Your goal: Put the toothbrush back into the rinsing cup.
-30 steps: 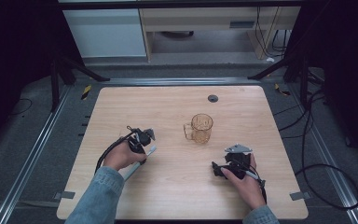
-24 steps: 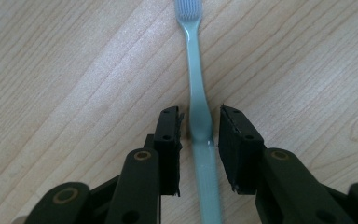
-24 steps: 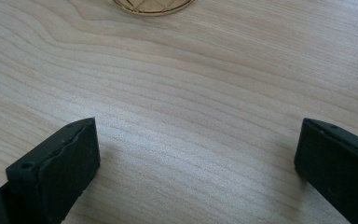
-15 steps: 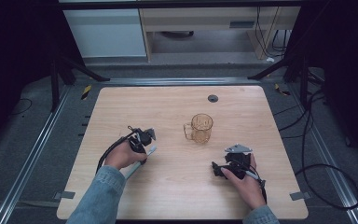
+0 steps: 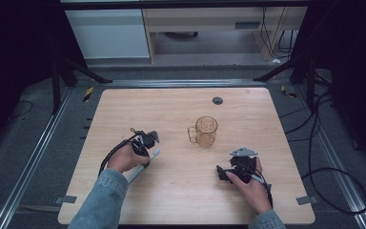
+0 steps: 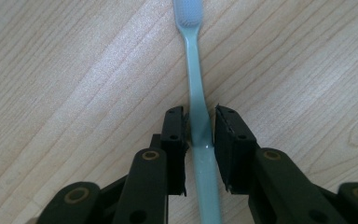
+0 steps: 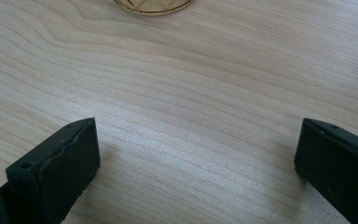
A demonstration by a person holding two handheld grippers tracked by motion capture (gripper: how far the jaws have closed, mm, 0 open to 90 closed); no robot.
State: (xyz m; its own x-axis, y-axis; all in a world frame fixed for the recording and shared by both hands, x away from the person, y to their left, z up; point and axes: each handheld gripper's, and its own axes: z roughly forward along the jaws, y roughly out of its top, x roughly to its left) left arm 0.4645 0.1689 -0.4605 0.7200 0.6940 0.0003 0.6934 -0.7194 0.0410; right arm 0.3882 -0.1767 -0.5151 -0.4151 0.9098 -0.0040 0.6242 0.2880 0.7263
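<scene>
A pale green toothbrush lies flat on the wooden table, bristle head pointing away from me in the left gripper view. My left gripper points down over its handle. The jaws have just been closing, and both pads now touch the handle's sides. In the high view the left gripper sits left of centre, with the toothbrush sticking out beneath the hand. A clear amber glass mug stands upright mid-table. My right gripper rests low near the table's front right, open and holding nothing, with the mug's base ahead.
A small dark round grommet is set into the table behind the mug. Black cables trail over the grey floor at the right. Metal rails run along both table sides.
</scene>
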